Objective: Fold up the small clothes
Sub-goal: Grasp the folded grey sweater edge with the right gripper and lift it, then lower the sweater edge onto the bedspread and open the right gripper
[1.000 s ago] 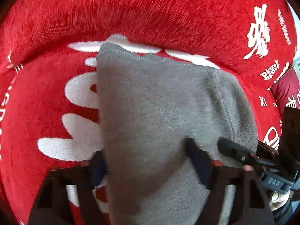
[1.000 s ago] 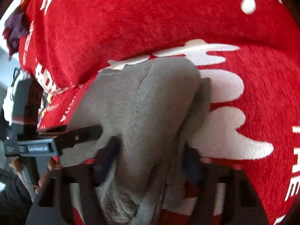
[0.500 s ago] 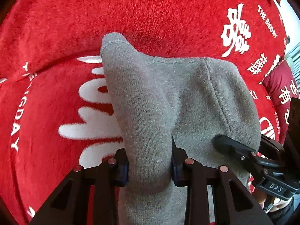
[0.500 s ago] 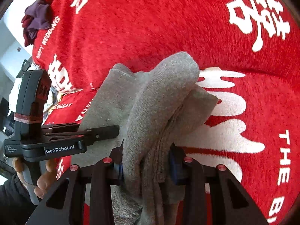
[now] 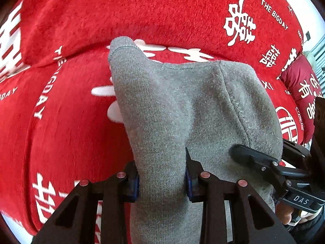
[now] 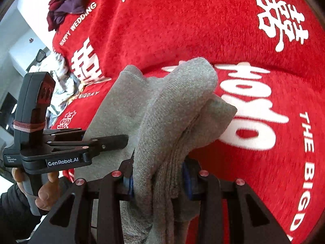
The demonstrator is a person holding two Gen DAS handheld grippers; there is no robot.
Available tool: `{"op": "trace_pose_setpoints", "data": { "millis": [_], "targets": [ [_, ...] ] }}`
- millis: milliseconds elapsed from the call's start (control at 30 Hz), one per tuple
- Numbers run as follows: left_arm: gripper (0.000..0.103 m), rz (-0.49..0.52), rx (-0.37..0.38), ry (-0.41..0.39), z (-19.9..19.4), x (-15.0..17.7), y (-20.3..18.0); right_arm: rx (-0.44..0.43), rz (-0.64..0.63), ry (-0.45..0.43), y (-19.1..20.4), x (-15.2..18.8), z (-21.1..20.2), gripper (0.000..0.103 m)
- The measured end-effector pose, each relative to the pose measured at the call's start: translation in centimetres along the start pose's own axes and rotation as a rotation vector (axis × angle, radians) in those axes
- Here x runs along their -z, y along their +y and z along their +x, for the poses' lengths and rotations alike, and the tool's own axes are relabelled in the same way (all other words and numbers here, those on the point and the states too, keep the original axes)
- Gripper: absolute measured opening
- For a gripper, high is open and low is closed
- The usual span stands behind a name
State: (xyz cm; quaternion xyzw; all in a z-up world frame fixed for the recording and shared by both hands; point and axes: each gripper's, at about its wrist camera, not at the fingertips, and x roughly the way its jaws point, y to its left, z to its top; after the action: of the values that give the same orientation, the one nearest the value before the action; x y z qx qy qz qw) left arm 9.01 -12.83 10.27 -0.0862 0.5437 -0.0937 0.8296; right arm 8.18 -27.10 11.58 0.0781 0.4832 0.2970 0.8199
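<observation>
A small grey knit garment (image 5: 182,105) hangs between both grippers, lifted above a red cover with white lettering (image 5: 81,122). My left gripper (image 5: 161,179) is shut on its left edge. My right gripper (image 6: 157,174) is shut on a bunched, layered fold of the same grey garment (image 6: 178,105). Each gripper shows in the other's view: the right one (image 5: 264,162) at the lower right, the left one (image 6: 81,146) at the left, held by a hand. The garment's lower part is hidden behind the fingers.
The red cover (image 6: 243,30) spans a seat and backrest behind it. A pile of dark purple and red clothes (image 6: 65,6) lies at the far upper left. Light-coloured clothes (image 6: 59,77) lie at the left edge. A dark red cushion (image 5: 300,93) sits at the right.
Both grippers have lifted and pulled back with the grey garment. It was lying spread against the cover and now hangs raised between them, gripped tighter.
</observation>
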Motion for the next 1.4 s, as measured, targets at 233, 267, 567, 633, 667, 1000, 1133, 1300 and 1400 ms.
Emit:
{"op": "trace_pose_setpoints", "data": {
  "millis": [233,267,567,633,667,1000,1133,1300,1400],
  "targets": [
    [0.035,0.025,-0.057,-0.017,0.9,3.7,0.2,0.041,-0.051,0.016,1.4,3.6,1.2,0.039],
    [0.035,0.028,-0.058,-0.019,1.1,4.1,0.3,0.045,-0.055,0.019,1.6,4.1,1.4,0.039],
    [0.097,-0.026,-0.131,-0.057,2.6,6.0,3.3,0.069,0.073,0.085,-2.1,5.9,3.5,0.057],
    [0.097,-0.066,-0.111,-0.055,1.8,6.1,4.4,0.053,0.117,0.081,-3.1,5.7,2.9,0.058],
    [0.097,-0.078,-0.112,-0.063,1.3,6.2,4.8,0.057,0.127,0.073,-3.4,5.6,2.5,0.058],
    [0.097,-0.084,-0.292,-0.127,0.7,3.3,5.9,0.063,-0.06,-0.067,1.4,1.1,-0.2,0.059],
    [0.097,-0.087,-0.331,-0.057,3.4,3.1,6.7,0.111,-0.034,0.042,-0.2,0.6,4.9,0.059],
    [0.103,-0.066,-0.37,-0.079,3.8,3.3,6.2,0.135,0.038,0.056,-3.0,0.4,6.9,0.059],
    [0.103,-0.066,-0.372,-0.079,4.2,3.2,6.0,0.15,0.019,0.075,-2.7,0.1,7.3,0.061]
  ]
}}
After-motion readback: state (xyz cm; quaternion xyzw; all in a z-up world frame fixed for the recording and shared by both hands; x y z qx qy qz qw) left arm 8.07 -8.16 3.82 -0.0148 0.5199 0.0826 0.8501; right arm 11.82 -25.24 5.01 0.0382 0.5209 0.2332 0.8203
